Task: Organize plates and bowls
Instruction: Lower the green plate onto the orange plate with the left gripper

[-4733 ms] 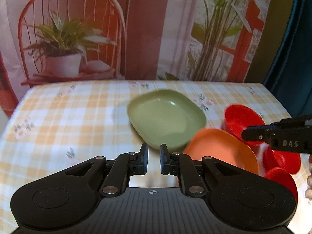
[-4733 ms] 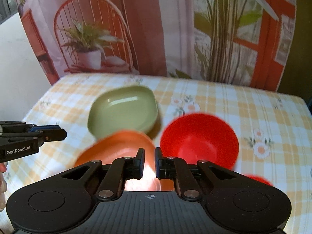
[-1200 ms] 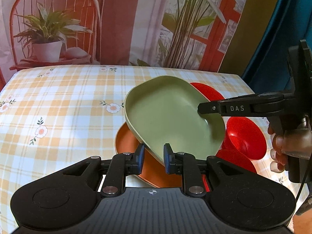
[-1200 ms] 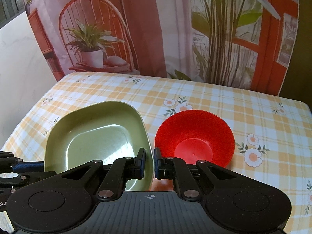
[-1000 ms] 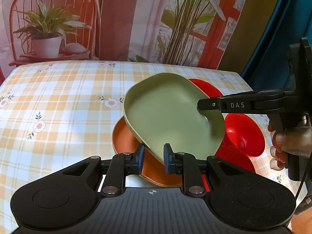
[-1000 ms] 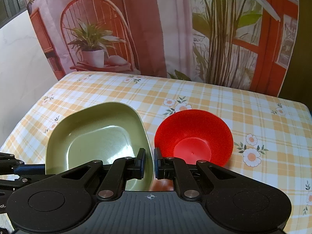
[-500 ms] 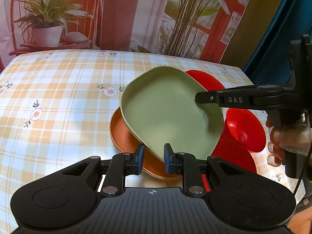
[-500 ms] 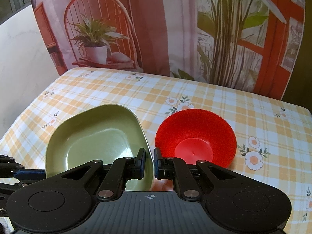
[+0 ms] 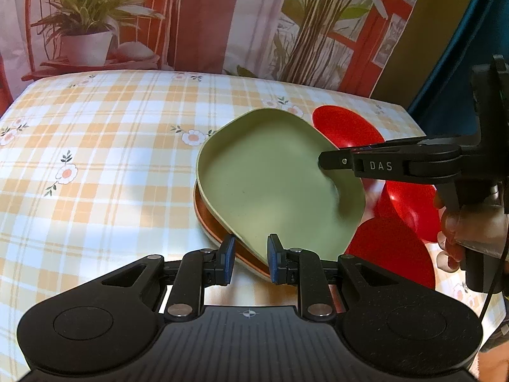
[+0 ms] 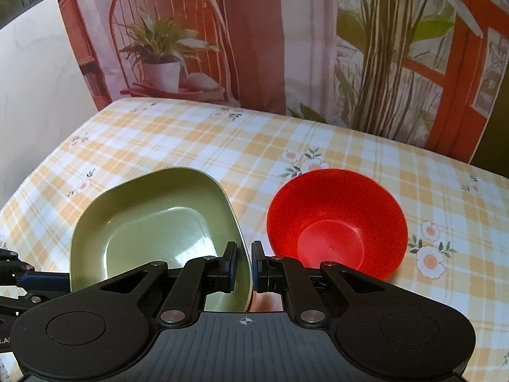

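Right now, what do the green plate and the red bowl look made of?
Green plate: likely melamine or matte plastic; opaque, soft sheen with a window glare patch on its floor. Red bowl: likely thin glossy plastic; light glows through its base.

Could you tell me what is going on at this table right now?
A person is stacking dishes with two handheld claws. The right claw is shut on the rim of the green plate, which lies tilted on the orange plate. The left claw sits at the near edge of both plates, slightly open. Red bowls wait beside the stack on the checked tablecloth.
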A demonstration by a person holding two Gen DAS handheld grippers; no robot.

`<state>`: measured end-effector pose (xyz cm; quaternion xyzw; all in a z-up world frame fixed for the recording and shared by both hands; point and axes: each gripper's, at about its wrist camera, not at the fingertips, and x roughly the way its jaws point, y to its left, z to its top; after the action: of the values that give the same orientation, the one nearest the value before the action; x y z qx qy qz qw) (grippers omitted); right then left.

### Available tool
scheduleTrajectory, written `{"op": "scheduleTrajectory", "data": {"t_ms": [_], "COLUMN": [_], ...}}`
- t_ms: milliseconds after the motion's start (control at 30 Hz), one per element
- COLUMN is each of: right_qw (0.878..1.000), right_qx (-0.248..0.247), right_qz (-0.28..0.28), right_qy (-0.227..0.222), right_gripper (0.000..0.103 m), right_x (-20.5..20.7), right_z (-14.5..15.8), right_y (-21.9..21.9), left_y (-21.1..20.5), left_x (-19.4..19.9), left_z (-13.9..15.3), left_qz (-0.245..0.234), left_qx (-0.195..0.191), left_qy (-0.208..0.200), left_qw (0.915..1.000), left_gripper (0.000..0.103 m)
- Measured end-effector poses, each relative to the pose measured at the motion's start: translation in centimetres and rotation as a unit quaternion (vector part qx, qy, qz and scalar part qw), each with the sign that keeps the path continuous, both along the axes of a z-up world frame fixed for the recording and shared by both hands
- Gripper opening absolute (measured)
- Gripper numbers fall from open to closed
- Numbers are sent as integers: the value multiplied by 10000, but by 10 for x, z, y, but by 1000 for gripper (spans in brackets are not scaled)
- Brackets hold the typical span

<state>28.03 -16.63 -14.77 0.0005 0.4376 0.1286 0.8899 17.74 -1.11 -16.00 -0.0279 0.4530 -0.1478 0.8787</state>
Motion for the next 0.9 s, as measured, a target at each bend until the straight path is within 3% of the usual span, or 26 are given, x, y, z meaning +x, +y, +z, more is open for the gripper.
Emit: {"op": "scheduleTrajectory", "data": {"t_ms": [900], "right_qw": [9999], "right_qx": [-145], "right_qz": [-36], "right_qy": [-2], "right_gripper": [12], "right_x": [0], "right_z": [-9], "right_y": [2], "left_y": [-2], "left_x": [-4], "left_z": [-2], "left_qz": [29], "left_qx": [-7], "left_qy": [4], "left_qw": [10000], "left_gripper": [24]}}
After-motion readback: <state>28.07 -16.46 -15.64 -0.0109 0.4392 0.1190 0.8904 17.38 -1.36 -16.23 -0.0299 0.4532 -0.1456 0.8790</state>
